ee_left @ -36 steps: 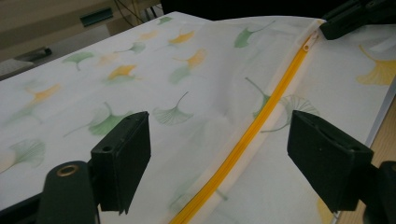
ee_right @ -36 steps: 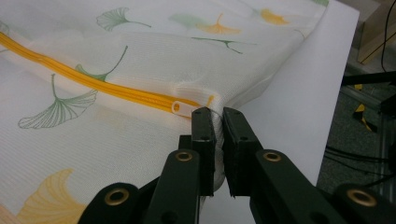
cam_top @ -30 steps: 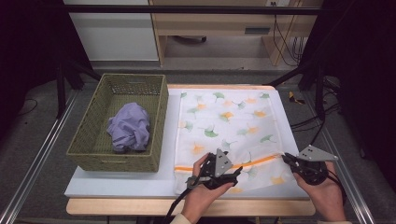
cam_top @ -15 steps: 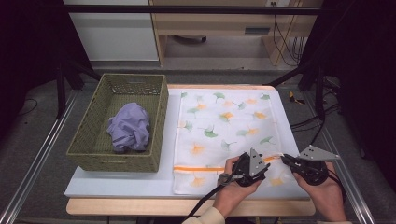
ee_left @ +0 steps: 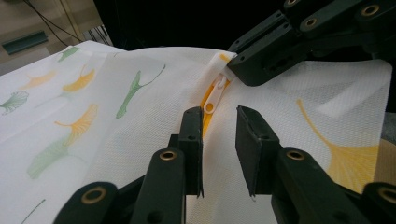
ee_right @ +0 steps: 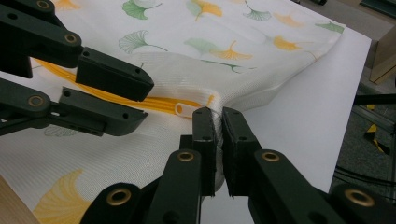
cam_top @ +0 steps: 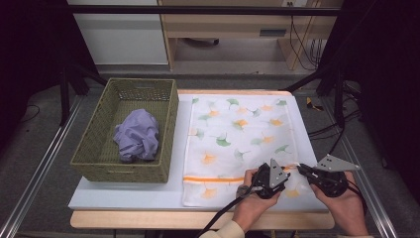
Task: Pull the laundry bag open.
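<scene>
At the table's near edge, around five o'clock in the high view, two hands come in from below, each holding one gripper, and the pair nearly meets nose to nose over the mesh laundry bag (cam_top: 237, 139). The left gripper (cam_top: 282, 174) lies low and points toward three o'clock; the right gripper (cam_top: 302, 170) points back at it toward nine o'clock. In the left gripper view the left gripper's jaws have just been closing and stand apart with a clear gap, the white zipper pull (ee_left: 212, 98) lying just ahead at twelve o'clock and not pinched. In the right gripper view the right gripper's (ee_right: 218, 119) jaws are clamped on a raised fold of the bag's fabric at the end of the orange zipper (ee_right: 161, 103), with the pull (ee_right: 183, 109) just beside it at ten o'clock.

There is one bag, printed with green and orange leaves, lying flat on the white board (cam_top: 129, 196) from twelve to five o'clock. One wicker basket (cam_top: 99, 148) sits at nine o'clock, well apart from the hands, holding one crumpled lilac cloth (cam_top: 137, 135). Nothing lies between the left jaws and the pull.
</scene>
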Demonstrator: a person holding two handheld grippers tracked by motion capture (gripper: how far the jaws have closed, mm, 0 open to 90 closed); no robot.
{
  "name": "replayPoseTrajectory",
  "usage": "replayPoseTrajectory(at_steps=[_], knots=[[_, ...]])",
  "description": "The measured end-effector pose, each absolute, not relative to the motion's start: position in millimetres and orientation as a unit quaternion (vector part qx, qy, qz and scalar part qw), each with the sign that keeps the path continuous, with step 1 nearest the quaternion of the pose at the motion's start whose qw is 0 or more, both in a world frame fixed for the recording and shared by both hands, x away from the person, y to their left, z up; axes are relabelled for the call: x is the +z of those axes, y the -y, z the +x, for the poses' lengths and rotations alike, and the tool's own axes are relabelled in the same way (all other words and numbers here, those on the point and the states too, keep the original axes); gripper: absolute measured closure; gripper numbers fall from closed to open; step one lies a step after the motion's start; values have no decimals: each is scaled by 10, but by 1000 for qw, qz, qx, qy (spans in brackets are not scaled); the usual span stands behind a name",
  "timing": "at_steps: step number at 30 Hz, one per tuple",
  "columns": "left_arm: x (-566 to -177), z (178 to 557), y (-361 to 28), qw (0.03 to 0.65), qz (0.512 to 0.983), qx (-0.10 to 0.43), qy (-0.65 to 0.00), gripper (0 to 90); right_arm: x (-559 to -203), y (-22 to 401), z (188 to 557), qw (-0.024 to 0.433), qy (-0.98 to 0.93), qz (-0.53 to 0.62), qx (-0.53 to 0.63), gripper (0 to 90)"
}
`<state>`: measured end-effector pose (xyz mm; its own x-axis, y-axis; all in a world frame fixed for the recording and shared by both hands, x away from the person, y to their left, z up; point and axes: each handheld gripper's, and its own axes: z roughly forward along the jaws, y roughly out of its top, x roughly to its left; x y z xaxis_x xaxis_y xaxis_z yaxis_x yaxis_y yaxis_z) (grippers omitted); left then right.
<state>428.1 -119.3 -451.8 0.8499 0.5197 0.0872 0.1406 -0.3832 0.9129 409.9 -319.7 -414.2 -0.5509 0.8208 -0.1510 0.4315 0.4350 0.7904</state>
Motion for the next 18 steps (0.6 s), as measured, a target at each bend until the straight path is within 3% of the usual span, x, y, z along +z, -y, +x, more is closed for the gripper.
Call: replayPoseTrajectory(at_steps=[10,18], knots=[[-4603,4358,1223,511,814,178,-209,759,-4104,3185,4083,262,-804,379,375,852],[-4630,4402,1254,515,815,172,-203,723,-4095,3157,4074,245,-806,378,385,855]])
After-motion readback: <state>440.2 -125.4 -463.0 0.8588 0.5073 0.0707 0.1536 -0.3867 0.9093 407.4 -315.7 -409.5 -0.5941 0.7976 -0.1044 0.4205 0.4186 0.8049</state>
